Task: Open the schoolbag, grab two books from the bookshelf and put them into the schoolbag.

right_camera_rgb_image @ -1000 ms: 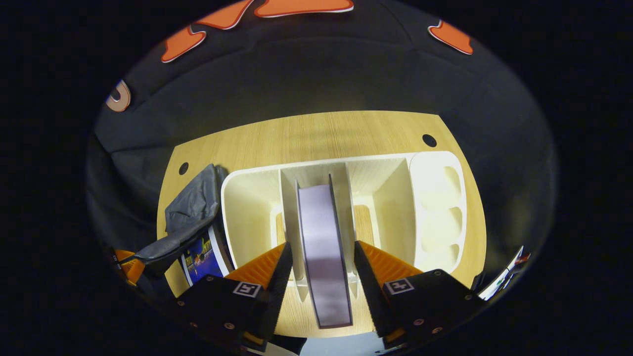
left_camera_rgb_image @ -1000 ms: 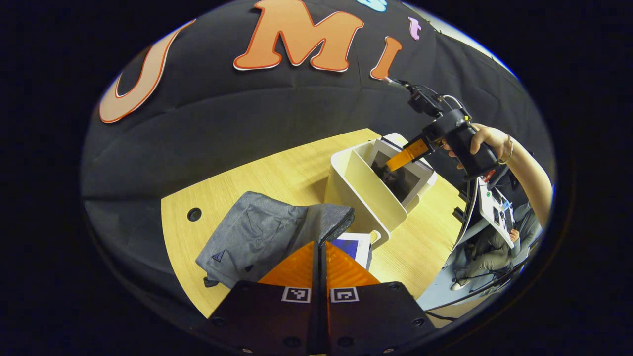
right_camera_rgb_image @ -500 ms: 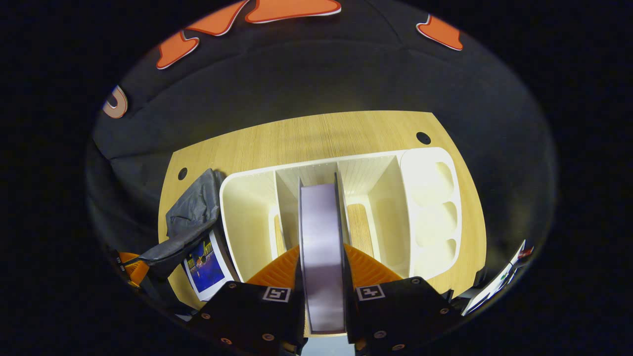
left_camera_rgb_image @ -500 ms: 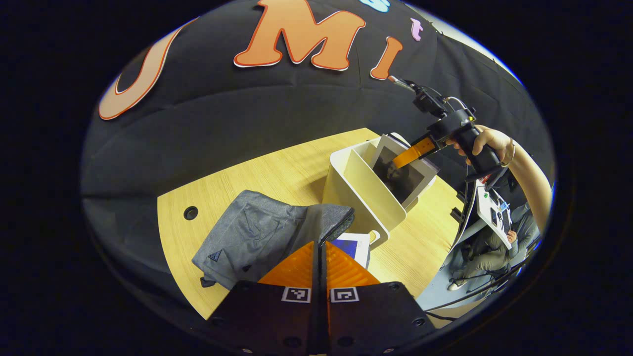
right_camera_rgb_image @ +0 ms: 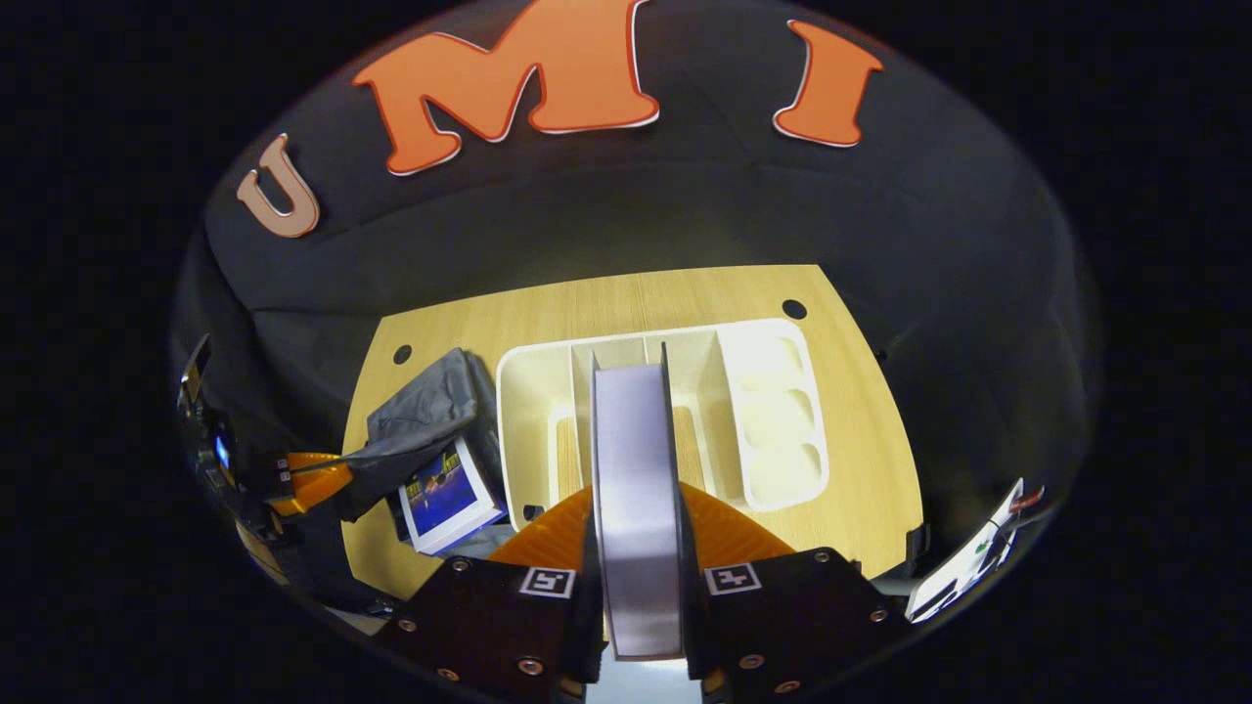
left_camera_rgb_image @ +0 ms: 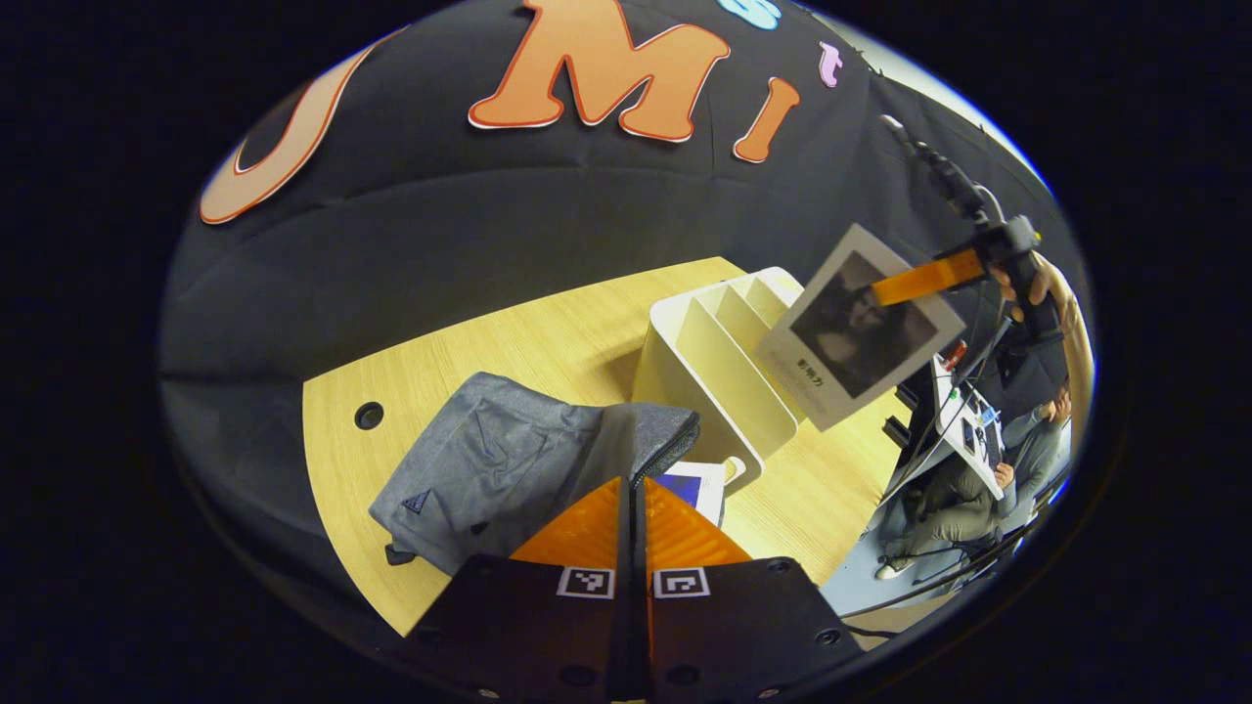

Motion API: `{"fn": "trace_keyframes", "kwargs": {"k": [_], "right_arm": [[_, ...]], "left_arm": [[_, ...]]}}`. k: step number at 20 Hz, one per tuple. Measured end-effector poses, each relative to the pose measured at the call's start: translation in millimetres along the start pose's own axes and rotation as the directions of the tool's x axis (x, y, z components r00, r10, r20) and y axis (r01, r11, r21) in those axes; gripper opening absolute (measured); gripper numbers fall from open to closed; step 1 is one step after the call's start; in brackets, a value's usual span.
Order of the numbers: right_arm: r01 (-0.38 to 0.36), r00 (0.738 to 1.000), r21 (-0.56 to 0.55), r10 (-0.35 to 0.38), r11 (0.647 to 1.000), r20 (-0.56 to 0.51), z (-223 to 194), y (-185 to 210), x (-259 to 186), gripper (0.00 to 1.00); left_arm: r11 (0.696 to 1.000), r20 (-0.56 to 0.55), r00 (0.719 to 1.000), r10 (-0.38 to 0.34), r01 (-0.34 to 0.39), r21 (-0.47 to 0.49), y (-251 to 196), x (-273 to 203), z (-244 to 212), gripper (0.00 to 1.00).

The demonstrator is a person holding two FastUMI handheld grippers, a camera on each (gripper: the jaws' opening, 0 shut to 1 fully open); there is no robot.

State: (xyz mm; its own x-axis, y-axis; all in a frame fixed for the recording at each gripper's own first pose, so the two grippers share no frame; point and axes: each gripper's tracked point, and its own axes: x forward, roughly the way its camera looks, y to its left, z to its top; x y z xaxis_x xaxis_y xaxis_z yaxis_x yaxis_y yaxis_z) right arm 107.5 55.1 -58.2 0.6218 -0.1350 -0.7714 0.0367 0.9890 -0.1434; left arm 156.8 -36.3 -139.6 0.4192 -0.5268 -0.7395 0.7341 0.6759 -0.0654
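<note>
Light wood-grain surface (left_camera_rgb_image: pixel 548 342) against the black cloth booth wall. White plastic bookshelf (right_camera_rgb_image: pixel 533 391) with upright dividers stands on it, right of centre in the left gripper view.

Right gripper (right_camera_rgb_image: pixel 638 562): fingers clamped on both faces of a thick book with a grey-bordered dark photo cover (left_camera_rgb_image: pixel 861 328). Book is in the air, clear of the bookshelf, above and in front of its slots. In the right gripper view the book's pale page edge runs straight up between the fingers. In the left gripper view, a hand (left_camera_rgb_image: pixel 1042 288) holds that gripper at the right edge.

Left gripper (left_camera_rgb_image: pixel 634 528): fingers pressed together on the raised zipper edge of the grey fabric schoolbag (left_camera_rgb_image: pixel 489 469), holding the flap up. Schoolbag lies on the surface just beside the bookshelf's left end.

Second book, blue cover with white border (right_camera_rgb_image: pixel 450 494), lies under the lifted flap at the schoolbag's mouth, partly covered by fabric.
</note>
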Motion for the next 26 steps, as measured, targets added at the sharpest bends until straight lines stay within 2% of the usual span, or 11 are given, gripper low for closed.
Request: {"fn": "trace_keyframes", "kwargs": {"k": [5,7,9,11,13,16,18,22,24,26], "right_arm": [[-0.043,0.998,0.104,0.038,0.994,0.044,-57,3,-58,0.34],[-0.105,0.994,0.188,0.097,0.976,0.054,-82,19,-70,0.33],[-0.197,0.98,0.286,0.183,0.938,0.076,-103,36,-77,0.34],[-0.296,0.955,0.395,0.274,0.87,0.112,-122,52,-75,0.34],[-0.376,0.926,0.493,0.335,0.785,0.173,-130,64,-66,0.33],[-0.474,0.879,0.611,0.387,0.634,0.279,-136,87,-43,0.33],[-0.535,0.841,0.66,0.407,0.528,0.356,-141,101,-32,0.33],[-0.59,0.797,0.72,0.405,0.365,0.448,-138,130,7,0.33],[-0.584,0.799,0.743,0.395,0.328,0.454,-140,147,33,0.33],[-0.569,0.81,0.755,0.384,0.327,0.444,-144,160,53,0.33]], "left_arm": [[1.0,-0.005,1.0,-0.016,0.016,0.003,-2,2,-3,0.0],[1.0,-0.006,1.0,-0.016,0.016,0.003,-2,1,-3,0.0],[1.0,-0.006,1.0,-0.015,0.015,-0.004,-1,0,-4,0.0],[1.0,-0.011,1.0,-0.017,0.016,-0.011,-2,-2,-6,0.0],[1.0,-0.014,1.0,-0.013,0.013,-0.013,-2,-3,-6,0.0],[1.0,-0.016,1.0,-0.003,0.003,-0.002,-3,-5,-6,0.0],[1.0,-0.016,1.0,0.005,-0.004,0.003,-4,-8,-7,0.0],[1.0,-0.02,1.0,0.015,-0.015,0.005,-8,-11,-7,0.0],[1.0,-0.022,1.0,0.018,-0.018,0.01,-9,-11,-6,0.0],[1.0,-0.024,0.999,0.024,-0.023,0.02,-9,-14,-6,0.01]]}}
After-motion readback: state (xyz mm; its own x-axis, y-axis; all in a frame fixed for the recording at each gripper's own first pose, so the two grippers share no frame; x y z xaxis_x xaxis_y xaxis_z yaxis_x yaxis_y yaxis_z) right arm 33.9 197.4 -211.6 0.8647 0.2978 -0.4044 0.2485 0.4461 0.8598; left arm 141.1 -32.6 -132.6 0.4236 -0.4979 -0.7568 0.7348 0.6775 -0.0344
